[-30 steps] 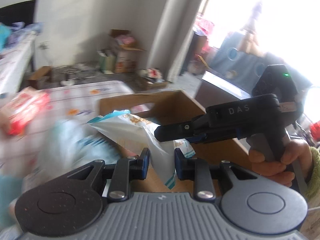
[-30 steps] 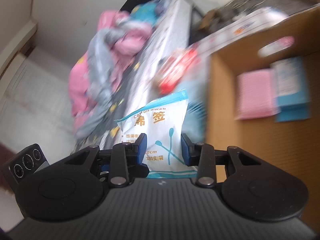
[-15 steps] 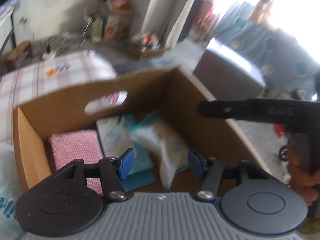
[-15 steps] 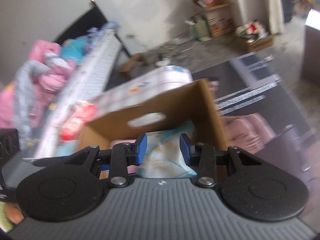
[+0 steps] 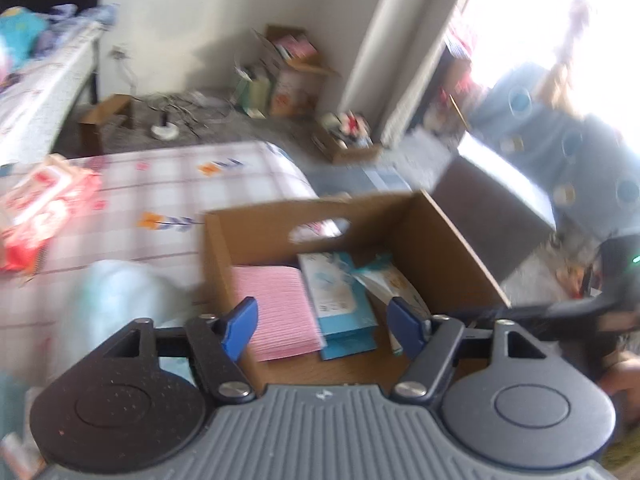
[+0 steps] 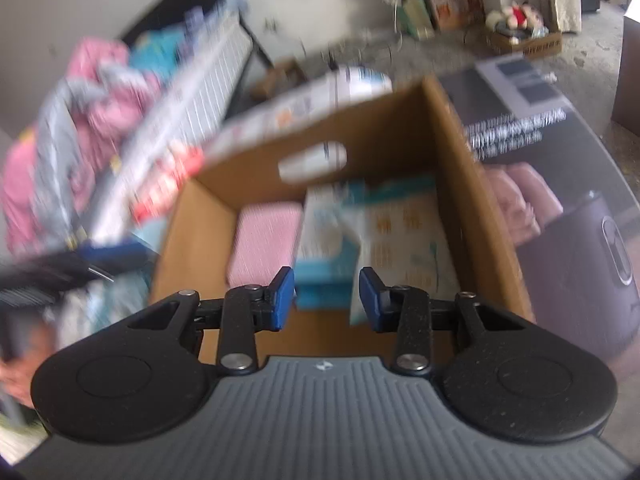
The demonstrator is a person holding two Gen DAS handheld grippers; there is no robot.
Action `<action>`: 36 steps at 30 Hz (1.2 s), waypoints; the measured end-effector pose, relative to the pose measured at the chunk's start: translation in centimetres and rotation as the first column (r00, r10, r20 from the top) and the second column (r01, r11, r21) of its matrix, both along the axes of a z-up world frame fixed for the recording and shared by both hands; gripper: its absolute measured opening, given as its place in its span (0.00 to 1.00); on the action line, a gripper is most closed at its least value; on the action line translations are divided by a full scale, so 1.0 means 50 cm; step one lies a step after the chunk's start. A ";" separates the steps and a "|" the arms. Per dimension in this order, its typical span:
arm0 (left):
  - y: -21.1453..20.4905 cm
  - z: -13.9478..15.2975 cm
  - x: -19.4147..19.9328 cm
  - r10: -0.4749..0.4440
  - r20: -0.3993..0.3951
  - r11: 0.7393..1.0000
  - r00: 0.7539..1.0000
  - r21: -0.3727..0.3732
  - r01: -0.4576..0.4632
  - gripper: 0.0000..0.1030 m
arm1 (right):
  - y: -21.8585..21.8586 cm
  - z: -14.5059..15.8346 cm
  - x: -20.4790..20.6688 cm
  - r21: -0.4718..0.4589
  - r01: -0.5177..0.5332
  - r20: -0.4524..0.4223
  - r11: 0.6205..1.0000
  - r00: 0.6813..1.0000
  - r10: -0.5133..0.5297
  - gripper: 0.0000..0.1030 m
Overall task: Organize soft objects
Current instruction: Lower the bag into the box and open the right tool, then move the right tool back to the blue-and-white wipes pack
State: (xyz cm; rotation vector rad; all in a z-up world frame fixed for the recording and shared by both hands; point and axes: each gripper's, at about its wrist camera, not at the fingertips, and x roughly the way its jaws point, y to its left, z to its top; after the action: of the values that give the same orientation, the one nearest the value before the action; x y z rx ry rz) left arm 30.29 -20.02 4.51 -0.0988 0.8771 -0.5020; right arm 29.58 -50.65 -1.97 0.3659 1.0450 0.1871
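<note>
Left gripper (image 5: 322,326): jaws spread wide, nothing between them. Right gripper (image 6: 327,300): jaws parted, holding nothing. Just ahead of both, open cardboard box (image 5: 452,248). On its floor, ahead-left of the right gripper, pink pad (image 6: 266,242); straight ahead, blue-and-white packet (image 6: 326,236); ahead-right, cotton swab bag (image 6: 404,240), edges blurred, seemingly overlapping the packet. Left of the box, beyond the left gripper: pale blue bundle (image 5: 120,296), then red-and-white pack (image 5: 40,208) on checked cloth (image 5: 180,184)
</note>
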 end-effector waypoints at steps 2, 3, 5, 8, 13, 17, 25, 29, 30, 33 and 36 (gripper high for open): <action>0.055 0.013 -0.028 0.054 0.025 0.998 0.998 -0.023 -0.054 0.75 | 0.025 -0.028 0.018 -0.049 -0.024 -0.061 0.999 0.998 0.021 0.35; 0.081 0.017 -0.043 0.084 0.039 0.996 0.996 -0.025 -0.083 0.76 | 0.034 -0.046 0.031 -0.080 -0.026 -0.090 0.996 0.996 0.019 0.34; 0.140 0.017 -0.075 0.153 0.064 0.988 0.986 -0.029 -0.152 0.77 | 0.044 -0.082 0.056 -0.121 -0.021 -0.134 0.992 0.991 0.005 0.33; 0.227 0.005 -0.125 0.256 0.065 0.966 0.965 -0.045 -0.253 0.78 | 0.046 -0.124 0.089 -0.155 -0.011 -0.154 0.988 0.988 -0.013 0.32; 0.356 -0.025 -0.196 0.390 0.037 0.921 0.920 -0.038 -0.389 0.78 | 0.040 -0.133 0.115 -0.165 0.023 -0.119 0.986 0.992 -0.043 0.30; 0.436 -0.035 -0.250 0.462 0.024 0.887 0.887 -0.029 -0.461 0.78 | 0.043 -0.115 0.105 -0.151 0.045 -0.111 0.988 0.992 -0.062 0.31; 0.532 -0.012 -0.353 0.541 0.096 0.841 0.836 -0.031 -0.541 0.84 | 0.063 0.015 -0.012 -0.048 0.054 0.037 0.997 0.998 -0.052 0.40; 0.550 -0.004 -0.389 0.540 0.132 0.838 0.831 0.004 -0.546 0.86 | 0.096 0.084 -0.085 0.043 0.032 0.139 0.999 0.990 -0.038 0.43; 0.554 -0.004 -0.396 0.537 0.135 0.839 0.833 0.012 -0.543 0.87 | 0.107 0.099 -0.103 0.070 0.021 0.163 0.997 0.986 -0.032 0.44; 0.565 -0.011 -0.410 0.526 0.127 0.845 0.841 0.034 -0.534 0.87 | 0.149 0.123 -0.150 0.149 -0.032 0.206 0.988 0.979 0.000 0.45; 0.568 -0.023 -0.423 0.513 0.116 0.850 0.850 0.067 -0.522 0.87 | 0.208 0.125 -0.173 0.210 -0.105 0.203 0.972 0.977 0.062 0.45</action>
State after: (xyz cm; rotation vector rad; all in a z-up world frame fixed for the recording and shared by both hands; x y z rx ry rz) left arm 9.16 8.39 3.36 -0.2156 0.7407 0.0466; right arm 20.95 -40.23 4.27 0.4934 0.8476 0.4090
